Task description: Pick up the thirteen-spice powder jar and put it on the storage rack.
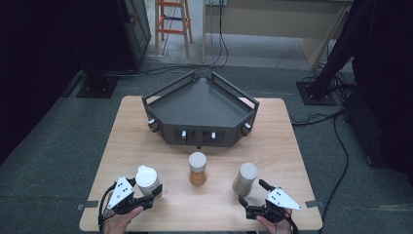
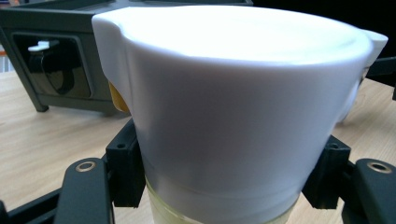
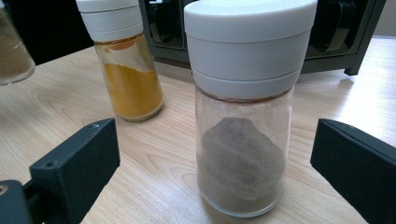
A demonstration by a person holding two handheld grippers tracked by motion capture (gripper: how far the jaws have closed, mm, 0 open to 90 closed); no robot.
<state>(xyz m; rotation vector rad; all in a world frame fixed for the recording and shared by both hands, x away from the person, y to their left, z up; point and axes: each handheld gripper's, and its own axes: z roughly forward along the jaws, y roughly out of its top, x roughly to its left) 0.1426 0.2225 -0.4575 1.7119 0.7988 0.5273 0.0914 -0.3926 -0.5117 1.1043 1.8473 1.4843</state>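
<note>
Left gripper [image 1: 152,191] clamped on white-lid jar [image 1: 147,179]; right gripper [image 1: 252,194] released near pepper jar [image 1: 244,179]; rack [image 1: 200,109] empty, three jars unplaced.

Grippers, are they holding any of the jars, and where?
The left gripper holds the white-capped jar just under its cap. The right gripper is open, holding nothing.

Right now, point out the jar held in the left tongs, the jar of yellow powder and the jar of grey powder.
jar in the left tongs [image 2: 233,93]: left gripper view, on its white cap.
yellow powder jar [image 3: 133,88]: right gripper view, on the glass over the powder.
grey powder jar [image 3: 243,158]: right gripper view, on the glass over the powder.
</note>
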